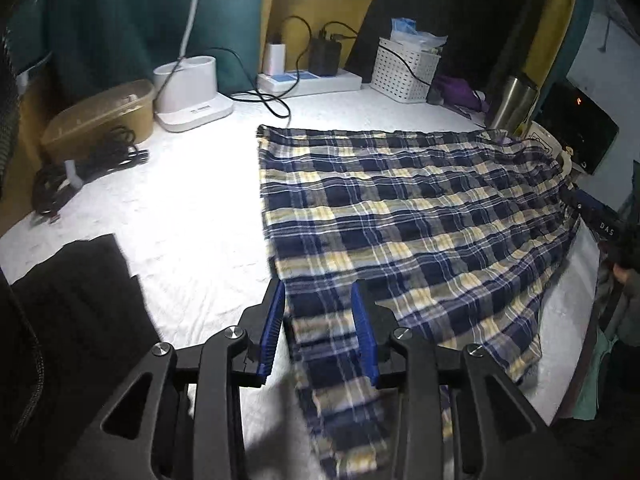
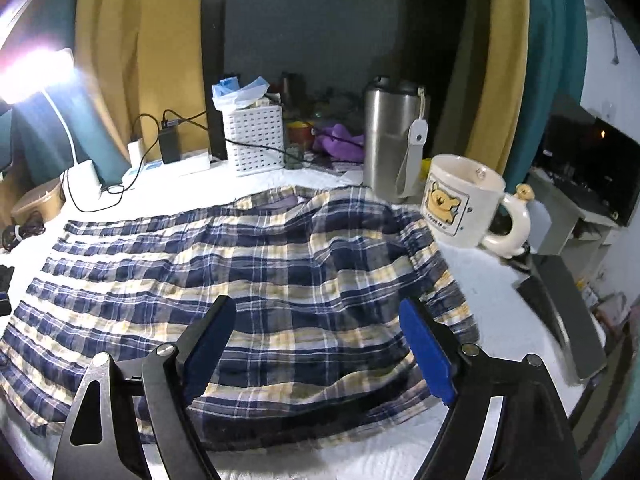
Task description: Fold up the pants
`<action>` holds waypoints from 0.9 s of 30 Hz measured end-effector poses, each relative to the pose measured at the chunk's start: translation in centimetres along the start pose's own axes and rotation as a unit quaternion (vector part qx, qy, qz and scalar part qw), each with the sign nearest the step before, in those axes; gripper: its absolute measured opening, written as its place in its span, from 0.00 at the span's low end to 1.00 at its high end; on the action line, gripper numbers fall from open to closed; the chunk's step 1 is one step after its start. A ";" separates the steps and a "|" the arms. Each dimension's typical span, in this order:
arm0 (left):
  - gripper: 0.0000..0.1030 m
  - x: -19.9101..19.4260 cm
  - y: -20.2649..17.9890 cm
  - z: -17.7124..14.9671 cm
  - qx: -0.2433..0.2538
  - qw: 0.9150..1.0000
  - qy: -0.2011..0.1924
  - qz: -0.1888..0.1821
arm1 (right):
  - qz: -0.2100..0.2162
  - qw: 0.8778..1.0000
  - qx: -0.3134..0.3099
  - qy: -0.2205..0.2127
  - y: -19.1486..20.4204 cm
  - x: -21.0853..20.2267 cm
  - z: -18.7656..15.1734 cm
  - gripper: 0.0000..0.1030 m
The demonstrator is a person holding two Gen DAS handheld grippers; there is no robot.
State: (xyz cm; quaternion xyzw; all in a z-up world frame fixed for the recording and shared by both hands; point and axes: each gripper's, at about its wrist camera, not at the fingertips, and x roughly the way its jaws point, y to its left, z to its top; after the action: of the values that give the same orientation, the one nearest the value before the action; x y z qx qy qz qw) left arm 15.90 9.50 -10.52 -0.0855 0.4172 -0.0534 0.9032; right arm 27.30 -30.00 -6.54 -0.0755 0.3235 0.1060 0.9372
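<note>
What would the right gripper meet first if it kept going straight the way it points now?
Most likely the plaid pants spread on the white cover: the open right gripper points down at them. Depth is uncertain.

Both wrist views close, angled down over table; share plaid pants (image 1: 400, 216), white basket (image 2: 254, 140).
</note>
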 end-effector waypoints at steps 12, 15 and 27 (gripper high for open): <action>0.19 2.4 -0.2 -0.1 0.017 0.999 0.023 0.042 | 0.011 1.000 0.010 0.023 -0.4 2.4 -0.8 0.82; 0.06 2.3 -0.3 -0.3 0.027 0.998 0.023 0.047 | 0.010 0.999 0.006 0.031 -0.2 2.8 -0.7 0.82; 0.01 1.6 0.6 -0.3 0.028 0.996 0.002 0.083 | 0.005 0.998 -0.007 0.056 0.3 3.7 -0.8 0.82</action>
State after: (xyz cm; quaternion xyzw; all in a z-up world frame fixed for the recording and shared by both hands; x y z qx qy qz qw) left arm 16.73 9.76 -11.97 -0.0249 0.4229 0.0099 0.9058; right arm 29.62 -29.32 -9.47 -0.0866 0.3749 0.1087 0.9166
